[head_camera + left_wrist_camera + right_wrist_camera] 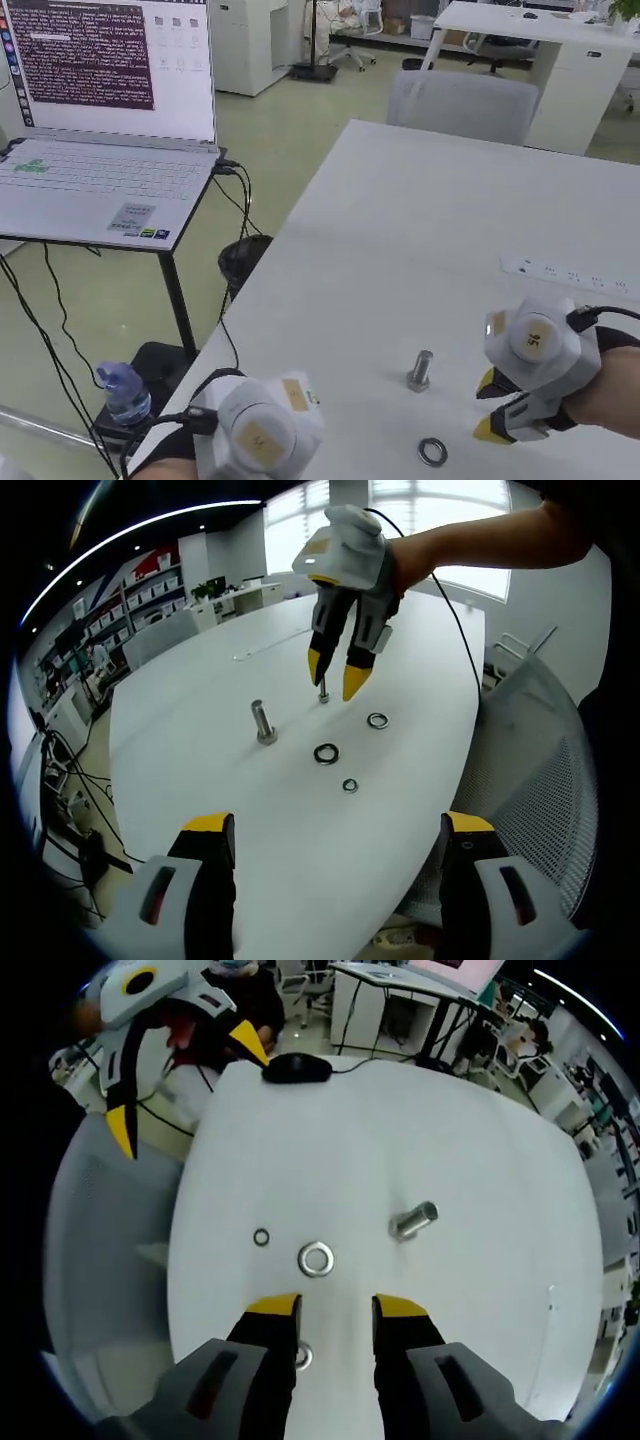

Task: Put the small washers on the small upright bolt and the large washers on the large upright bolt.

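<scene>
Jaws apart: left gripper (338, 825), right gripper (337, 1305); three washers (326, 753) (377, 720) (350, 785), two bolts (263, 723) (322, 692).

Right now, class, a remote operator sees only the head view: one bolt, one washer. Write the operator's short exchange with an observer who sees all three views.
Operator: Where is the small bolt?
Observer: The left gripper view shows the small bolt upright at the tips of the right gripper.
Operator: Are there more washers?
Observer: Three lie flat on the table: the largest washer, a middle washer, the smallest washer.
</scene>
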Demonstrator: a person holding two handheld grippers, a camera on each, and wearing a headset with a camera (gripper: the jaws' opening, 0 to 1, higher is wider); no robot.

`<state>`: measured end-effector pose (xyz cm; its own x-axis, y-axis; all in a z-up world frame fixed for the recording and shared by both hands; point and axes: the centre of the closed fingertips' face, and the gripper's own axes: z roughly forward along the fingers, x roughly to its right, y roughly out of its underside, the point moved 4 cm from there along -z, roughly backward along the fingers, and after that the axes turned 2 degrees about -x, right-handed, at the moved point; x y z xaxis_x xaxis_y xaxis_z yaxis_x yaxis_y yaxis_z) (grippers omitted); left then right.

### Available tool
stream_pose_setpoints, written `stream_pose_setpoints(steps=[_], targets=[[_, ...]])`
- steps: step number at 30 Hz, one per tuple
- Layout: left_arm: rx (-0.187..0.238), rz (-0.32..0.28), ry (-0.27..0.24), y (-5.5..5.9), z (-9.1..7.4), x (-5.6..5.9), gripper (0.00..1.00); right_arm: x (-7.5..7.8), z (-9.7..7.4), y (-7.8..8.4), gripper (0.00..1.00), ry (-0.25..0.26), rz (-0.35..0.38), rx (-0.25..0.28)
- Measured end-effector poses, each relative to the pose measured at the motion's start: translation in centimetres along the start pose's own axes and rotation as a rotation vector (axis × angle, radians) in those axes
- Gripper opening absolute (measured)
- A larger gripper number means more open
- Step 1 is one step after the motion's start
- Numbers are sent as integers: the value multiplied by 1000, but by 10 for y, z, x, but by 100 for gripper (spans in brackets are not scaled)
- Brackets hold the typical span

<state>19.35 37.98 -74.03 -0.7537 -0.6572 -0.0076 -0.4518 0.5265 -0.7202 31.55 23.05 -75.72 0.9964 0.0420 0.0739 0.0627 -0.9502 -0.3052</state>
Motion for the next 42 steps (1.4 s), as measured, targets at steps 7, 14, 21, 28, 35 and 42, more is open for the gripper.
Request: stream_pose_setpoints(steps=[7,14,21,28,35,42], targets=[[7,8,-3,-1,0,2,84,-22,-2,-6,30,-18,-13,20],[10,17,9,-3,-2,5,83,-38,-1,-10,30,-30,-23,32],[16,16,11,-4,-1,8,84,-50,0,-14,30,-42,-35,39],[2,13,-9,1,-3,6,84,-58,12,-16,29,-53,-42,45],[-1,14,-10,3,-3,5,84,-63,31,-16,29,-65,-71,41],[5,23,-6,4,0,4,84,-66,51,-17,28,-77,-103,34]])
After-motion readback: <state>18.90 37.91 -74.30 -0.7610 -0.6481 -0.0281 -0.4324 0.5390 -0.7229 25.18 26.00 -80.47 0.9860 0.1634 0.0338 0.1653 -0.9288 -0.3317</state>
